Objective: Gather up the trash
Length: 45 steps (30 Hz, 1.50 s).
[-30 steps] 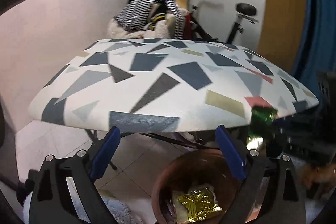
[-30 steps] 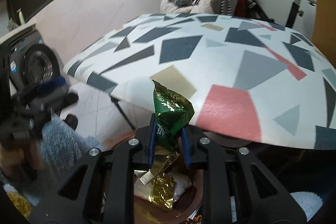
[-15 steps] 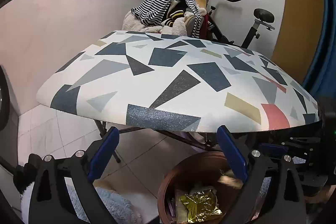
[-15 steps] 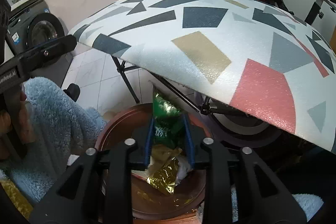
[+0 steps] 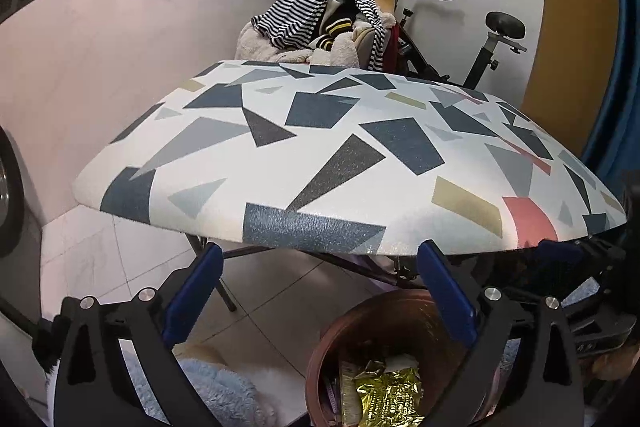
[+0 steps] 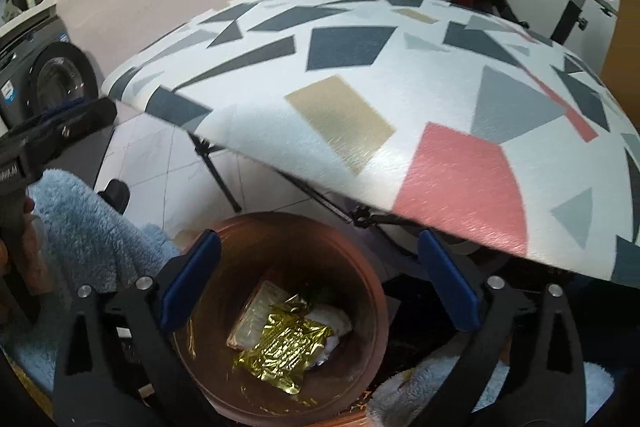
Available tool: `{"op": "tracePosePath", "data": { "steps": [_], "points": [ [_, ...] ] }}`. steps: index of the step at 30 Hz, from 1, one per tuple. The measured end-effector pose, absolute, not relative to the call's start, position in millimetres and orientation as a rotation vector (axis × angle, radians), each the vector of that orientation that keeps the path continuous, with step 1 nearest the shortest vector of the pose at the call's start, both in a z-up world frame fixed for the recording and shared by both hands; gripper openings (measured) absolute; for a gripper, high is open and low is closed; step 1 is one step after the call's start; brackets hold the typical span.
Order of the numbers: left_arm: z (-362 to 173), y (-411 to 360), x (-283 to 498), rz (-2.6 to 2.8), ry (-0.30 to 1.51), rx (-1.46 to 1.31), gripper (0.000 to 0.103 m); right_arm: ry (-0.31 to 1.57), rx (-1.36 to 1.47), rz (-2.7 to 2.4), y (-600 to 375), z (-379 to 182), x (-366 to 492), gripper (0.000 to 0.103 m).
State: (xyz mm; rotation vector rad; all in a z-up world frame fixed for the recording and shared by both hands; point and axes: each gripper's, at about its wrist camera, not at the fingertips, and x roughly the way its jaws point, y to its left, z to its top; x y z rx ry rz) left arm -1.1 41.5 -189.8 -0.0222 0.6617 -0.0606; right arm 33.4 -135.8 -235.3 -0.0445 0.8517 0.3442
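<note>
the trash sits at the bottom of a round brown pot (image 6: 280,311) on the floor. on top is a crinkly gold wrapper (image 6: 282,345). under it are a flat pale packet (image 6: 260,311) and something white (image 6: 336,323). a bit of green shows just behind the gold wrapper, but it is too blurry to tell what it is.

the right gripper (image 6: 318,277) hangs right over the pot and points down into it. its jaws are opening and stand very wide. there is nothing between its blue pads (image 6: 188,279), only the inside of the pot far below.

the left gripper (image 5: 320,293) is just beside the pot, on its left side. its jaws are wide open too and hold nothing. from this view the gold wrapper (image 5: 386,401) shows low in the pot (image 5: 360,339).

fluffy light blue cloth (image 6: 92,239) lies next to the pot.

above the pot is a table top (image 5: 344,155) that is white with dark blue, grey, tan and pink shapes. it stands on thin black legs (image 6: 218,177) on a pale tiled floor (image 5: 88,255).

behind the table top is a pile of clothes (image 5: 320,23) with a striped one on top, and an exercise bike (image 5: 492,43). a washing machine (image 6: 52,79) stands far on the left in the right view.
</note>
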Motion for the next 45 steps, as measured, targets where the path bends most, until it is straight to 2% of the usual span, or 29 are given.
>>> {"op": "tracePosePath", "data": {
  "steps": [5, 15, 24, 34, 45],
  "points": [
    [-162, 28, 2, -0.086, 0.594, 0.055, 0.097, 0.799, -0.012, 0.299, -152, -209, 38, 0.097],
    [-63, -2, 8, -0.108, 0.392, 0.191, 0.097, 0.629, 0.003, 0.209, -182, -104, 53, 0.097],
    [-6, -6, 9, -0.15, 0.347, 0.176, 0.097, 0.565, 0.004, 0.191, -191, -48, 53, 0.097],
    [15, -1, 13, -0.16, 0.379, 0.112, 0.097, 0.539, 0.006, 0.184, -192, -20, 46, 0.097],
    [15, -2, 17, -0.131, 0.386, 0.128, 0.097, 0.537, 0.008, 0.171, -192, -19, 43, 0.097]
  ]
}}
